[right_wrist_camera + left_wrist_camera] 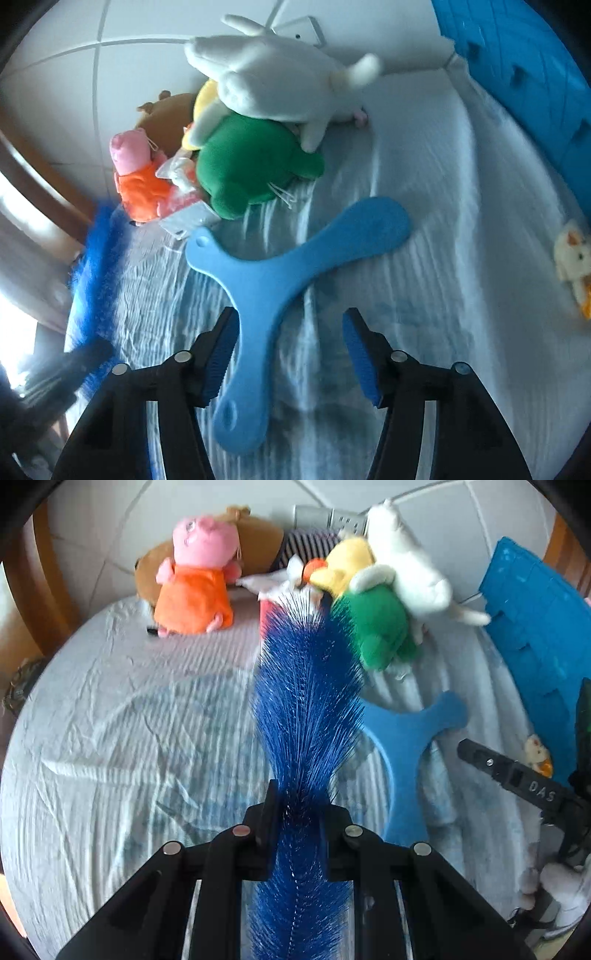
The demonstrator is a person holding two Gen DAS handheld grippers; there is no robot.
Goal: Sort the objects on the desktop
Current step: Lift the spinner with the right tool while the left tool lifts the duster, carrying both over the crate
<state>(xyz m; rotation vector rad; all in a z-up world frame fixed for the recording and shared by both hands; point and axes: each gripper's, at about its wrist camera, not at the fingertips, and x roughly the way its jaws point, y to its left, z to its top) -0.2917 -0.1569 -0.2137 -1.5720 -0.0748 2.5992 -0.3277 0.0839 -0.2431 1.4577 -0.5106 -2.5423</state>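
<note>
Brush: your left gripper point(297, 825) is clamped on the blue bristle brush point(306, 701).
Right view only: your right gripper point(288, 354), jaws wide, empty.
Boomerang: the light-blue three-armed toy point(273, 266) lies flat, one arm between those jaws.

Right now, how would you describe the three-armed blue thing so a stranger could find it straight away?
Look at the pale wrinkled sheet, in front of the plush pile topped by the white plush. The boomerang lies flat there, one arm between the open right gripper fingers. It alone is flat, smooth, light blue and three-armed; the plushes are soft.
</note>
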